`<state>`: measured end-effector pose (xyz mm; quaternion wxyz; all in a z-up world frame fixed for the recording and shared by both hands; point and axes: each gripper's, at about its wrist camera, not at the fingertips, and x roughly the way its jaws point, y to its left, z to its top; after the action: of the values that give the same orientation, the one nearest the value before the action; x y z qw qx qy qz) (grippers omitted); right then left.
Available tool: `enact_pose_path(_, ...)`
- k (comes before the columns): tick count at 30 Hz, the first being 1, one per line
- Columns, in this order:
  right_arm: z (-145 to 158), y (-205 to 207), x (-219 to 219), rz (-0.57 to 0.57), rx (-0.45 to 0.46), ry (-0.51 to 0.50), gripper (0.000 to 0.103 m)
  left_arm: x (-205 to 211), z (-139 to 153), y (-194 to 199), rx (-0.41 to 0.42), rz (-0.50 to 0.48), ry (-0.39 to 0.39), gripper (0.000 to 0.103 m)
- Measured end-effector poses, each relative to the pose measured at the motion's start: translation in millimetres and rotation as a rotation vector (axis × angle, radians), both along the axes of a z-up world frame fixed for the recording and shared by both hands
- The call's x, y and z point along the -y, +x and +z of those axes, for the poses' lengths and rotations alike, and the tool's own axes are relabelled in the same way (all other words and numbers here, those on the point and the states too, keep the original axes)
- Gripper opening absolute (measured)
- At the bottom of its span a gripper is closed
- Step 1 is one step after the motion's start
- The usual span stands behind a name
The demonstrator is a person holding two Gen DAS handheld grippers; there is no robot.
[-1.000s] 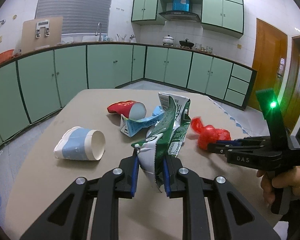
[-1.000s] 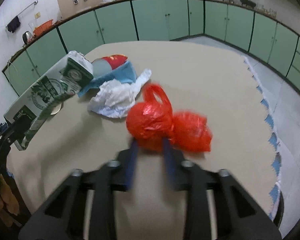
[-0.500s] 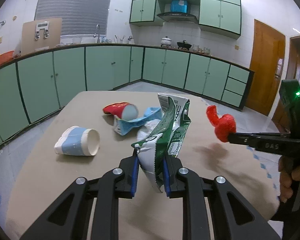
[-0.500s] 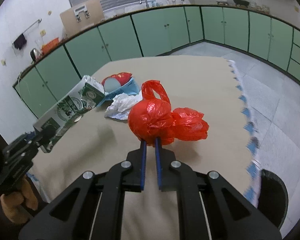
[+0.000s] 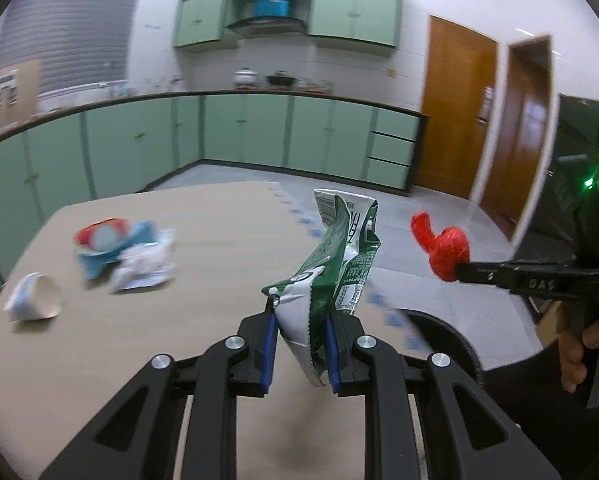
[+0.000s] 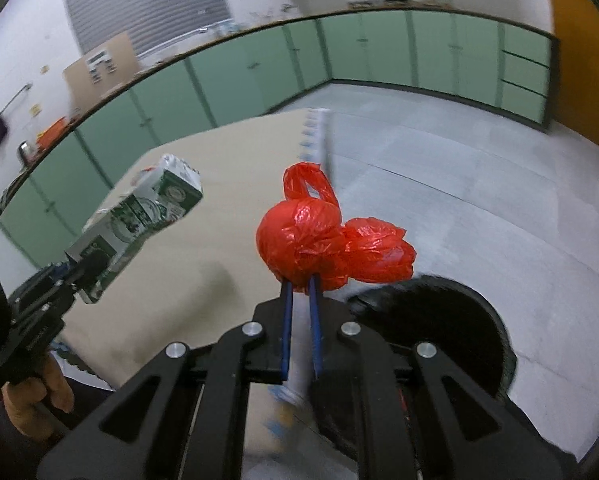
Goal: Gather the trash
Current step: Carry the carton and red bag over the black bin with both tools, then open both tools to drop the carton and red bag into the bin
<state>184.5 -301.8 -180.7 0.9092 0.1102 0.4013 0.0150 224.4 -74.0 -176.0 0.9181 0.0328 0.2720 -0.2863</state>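
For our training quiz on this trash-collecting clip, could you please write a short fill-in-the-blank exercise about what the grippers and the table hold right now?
1. The left gripper is shut on a crushed green and white ____.
2. The right gripper pinches a knotted plastic bag whose colour is ____.
3. The paper cup on the table lies on its ____.
4. The round black bin stands on the ____, beside the table.

Missing words: carton; red; side; floor
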Motion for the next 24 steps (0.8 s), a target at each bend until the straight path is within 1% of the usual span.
enact_pose_path(3, -12.4, -19.6, 28.9, -0.062, -0.028, 0.0, 0.007, 33.0, -3.8, -5.8, -0.01, -0.064, -0.005, 0.02)
enact_pose_path(7, -30.9, -38.0, 55.7, -0.122, -0.066, 0.002, 0.007, 80.6, -14.4, -12.9, -0.041, -0.145, 0.002, 0.02)
enact_pose_path(12, -55.1, -47.2, 82.4, -0.18, -0.112, 0.026, 0.007, 134.1, -36.2, -19.5, -0.087, -0.222, 0.048, 0.02)
enact_pose_path(16, -72.4, -48.9, 94.2, -0.188, -0.149, 0.042, 0.007, 159.8, -50.9, -22.0, -0.116, -0.257, 0.084, 0.02)
enact_pose_path(19, -83.6, -47.4, 102.6, -0.195, -0.172, 0.051, 0.013, 171.0, -61.0, -20.5, -0.135, -0.269, 0.111, 0.021)
enact_pose_path(21, -88.0, -45.9, 106.1, -0.201, -0.183, 0.059, 0.015, 179.1, -68.5, -18.9, -0.156, -0.274, 0.123, 0.024)
enact_pose_path(23, -92.3, -45.4, 111.0, -0.208, -0.191, 0.067, 0.016, 184.3, -72.9, -17.2, -0.158, -0.28, 0.133, 0.027)
enact_pose_path(24, -94.8, -44.9, 112.3, -0.21, -0.196, 0.07, 0.018, 186.4, -74.6, -17.2, -0.161, -0.284, 0.137, 0.028)
